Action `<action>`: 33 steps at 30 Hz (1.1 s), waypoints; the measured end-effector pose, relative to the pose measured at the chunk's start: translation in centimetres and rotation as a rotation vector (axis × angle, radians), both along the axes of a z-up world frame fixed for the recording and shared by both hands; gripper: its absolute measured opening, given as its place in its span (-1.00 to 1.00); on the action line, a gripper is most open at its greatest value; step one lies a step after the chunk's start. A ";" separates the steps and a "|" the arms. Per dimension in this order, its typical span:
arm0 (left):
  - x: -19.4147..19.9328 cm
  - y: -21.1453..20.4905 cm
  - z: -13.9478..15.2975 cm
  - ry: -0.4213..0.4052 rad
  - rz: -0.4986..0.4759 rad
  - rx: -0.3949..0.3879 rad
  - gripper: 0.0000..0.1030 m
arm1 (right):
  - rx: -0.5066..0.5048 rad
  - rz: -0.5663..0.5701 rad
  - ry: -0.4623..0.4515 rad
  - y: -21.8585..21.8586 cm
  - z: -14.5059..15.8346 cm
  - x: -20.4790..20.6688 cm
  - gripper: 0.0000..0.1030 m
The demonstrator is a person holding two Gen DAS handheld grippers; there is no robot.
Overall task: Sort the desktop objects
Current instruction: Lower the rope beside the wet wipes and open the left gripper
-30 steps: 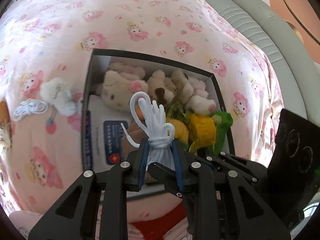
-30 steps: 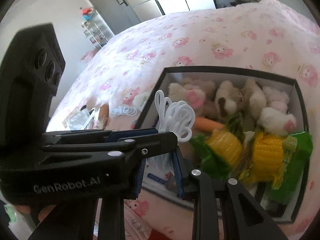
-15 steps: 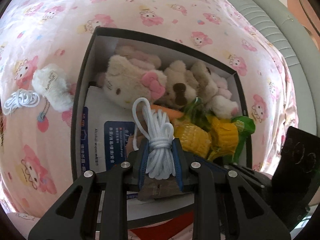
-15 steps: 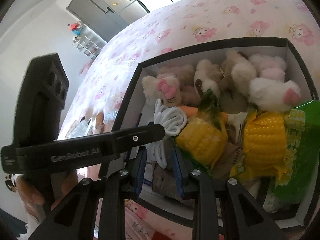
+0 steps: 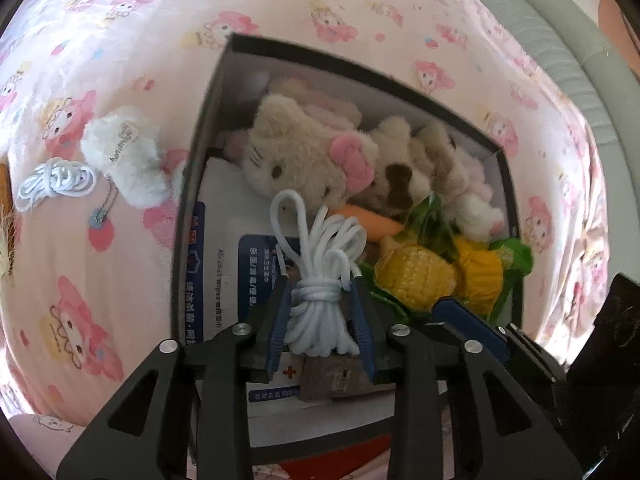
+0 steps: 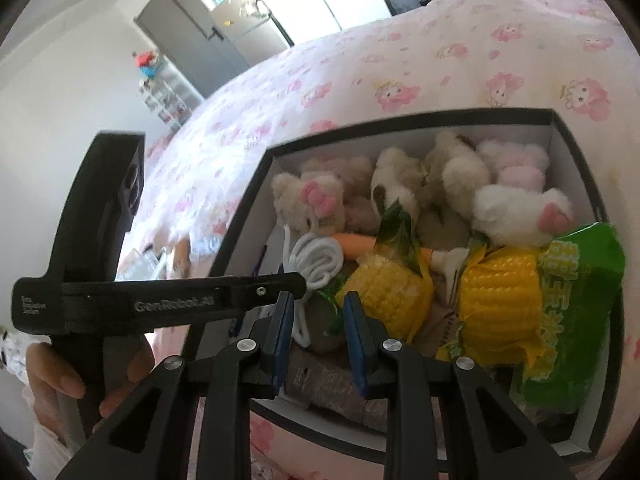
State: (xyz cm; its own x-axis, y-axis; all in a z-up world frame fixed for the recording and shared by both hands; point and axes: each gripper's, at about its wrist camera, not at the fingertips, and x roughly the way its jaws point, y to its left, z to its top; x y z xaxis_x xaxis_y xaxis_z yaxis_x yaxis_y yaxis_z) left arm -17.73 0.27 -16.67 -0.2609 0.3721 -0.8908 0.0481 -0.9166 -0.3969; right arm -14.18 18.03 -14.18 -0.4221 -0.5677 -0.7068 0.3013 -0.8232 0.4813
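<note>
The left gripper (image 5: 322, 320) hangs over the near end of the box (image 5: 200, 168), with the white cord bundle (image 5: 320, 280) between its blue pads. Its jaws have just been opening: gaps show on both sides of the bundle, so the grip looks released and the cord appears to be settling onto the wipes pack (image 5: 224, 264) and brown packet below. The step in hand is dropping the cord into the box.

The right gripper (image 6: 316, 320) is nearly closed on nothing, poised low over the same end beside the corn (image 6: 388, 292).

Farther in lie the carrot (image 5: 372, 220), more corn, a green bag (image 6: 588, 280) and the plush toys (image 5: 304, 156) along the far wall.

Out on the bed (image 5: 120, 40), left of the box, a second cord bundle (image 5: 56, 180) and a white plush (image 5: 128, 152) wait unsorted.

Next, I judge, the left gripper should open wider and lift straight up so the loops do not snag, then swing left towards the bundle on the bed.
</note>
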 end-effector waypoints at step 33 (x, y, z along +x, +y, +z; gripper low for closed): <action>1.7 0.7 0.4 0.056 0.009 -0.001 -0.62 | 0.263 -0.116 0.084 -0.4 -0.5 0.3 -0.54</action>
